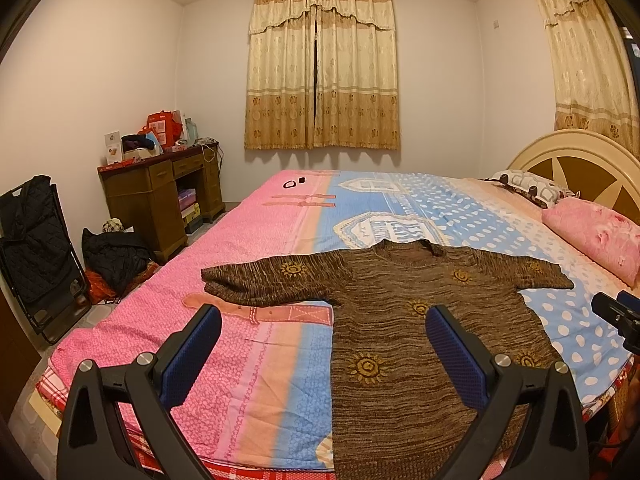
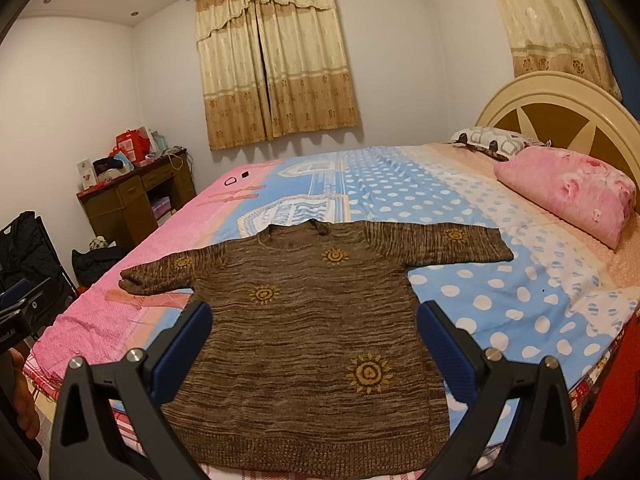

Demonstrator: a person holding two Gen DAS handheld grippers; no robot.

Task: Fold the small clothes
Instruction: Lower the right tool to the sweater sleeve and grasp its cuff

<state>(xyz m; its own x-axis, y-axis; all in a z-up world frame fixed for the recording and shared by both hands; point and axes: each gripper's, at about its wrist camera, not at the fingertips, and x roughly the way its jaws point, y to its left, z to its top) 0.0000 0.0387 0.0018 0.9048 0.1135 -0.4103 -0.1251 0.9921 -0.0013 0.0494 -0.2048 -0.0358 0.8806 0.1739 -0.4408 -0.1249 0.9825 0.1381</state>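
Both grippers are hovering wide apart and gripping nothing: left gripper (image 1: 323, 322) and right gripper (image 2: 314, 318) hanging over the brown sweater (image 2: 304, 320), lying flat on the bed (image 2: 500, 304).

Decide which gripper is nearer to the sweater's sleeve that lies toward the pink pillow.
Right. The right gripper hovers open over the sweater body, that sleeve just ahead to its right. The left gripper hangs open over the sweater's opposite edge, farther away.
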